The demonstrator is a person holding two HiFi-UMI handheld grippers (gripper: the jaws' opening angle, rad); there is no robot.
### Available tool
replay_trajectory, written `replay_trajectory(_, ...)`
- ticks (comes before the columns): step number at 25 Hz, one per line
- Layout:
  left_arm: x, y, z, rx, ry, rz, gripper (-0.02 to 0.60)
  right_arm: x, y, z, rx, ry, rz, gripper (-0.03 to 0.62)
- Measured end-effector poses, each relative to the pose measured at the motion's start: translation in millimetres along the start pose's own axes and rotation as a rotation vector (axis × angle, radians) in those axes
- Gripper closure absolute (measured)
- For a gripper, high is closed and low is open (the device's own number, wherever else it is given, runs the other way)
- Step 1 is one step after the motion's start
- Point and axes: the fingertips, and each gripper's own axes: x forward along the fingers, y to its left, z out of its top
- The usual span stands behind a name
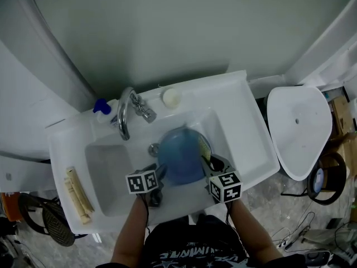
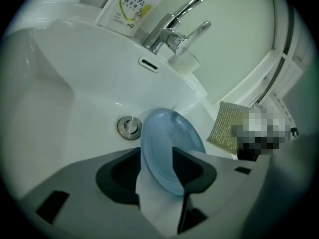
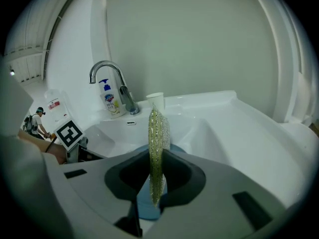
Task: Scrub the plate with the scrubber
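- Now our left gripper (image 2: 155,168) stands open, the plate's (image 1: 179,156) rim loose between its jaws.
- Our right gripper (image 3: 155,168) clamps the scrubber (image 3: 155,133), edge-on.
- We see the plate tilted in the sink (image 1: 245,127), mid-frame.

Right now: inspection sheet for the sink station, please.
Surface: white sink, faucet at back.
Job's things: blue plate in the basin; scrubber in the right gripper.
Clutter: soap bottle and white cup by the faucet; beige sticks on left ledge.
Grippers: left gripper open, plate rim between its jaws; right gripper shut on scrubber.
Cables: loose cables on floor, lower right.
Surroundings: white fixture right of sink; pale wall behind.
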Motion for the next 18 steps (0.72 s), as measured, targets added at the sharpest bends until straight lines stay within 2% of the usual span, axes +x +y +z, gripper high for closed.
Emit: replay_trajectory(18, 37, 13, -13, -0.087, 0.062, -0.015, 0.400, 2, 1, -13, 0.010, 0.028, -0.023, 0.523)
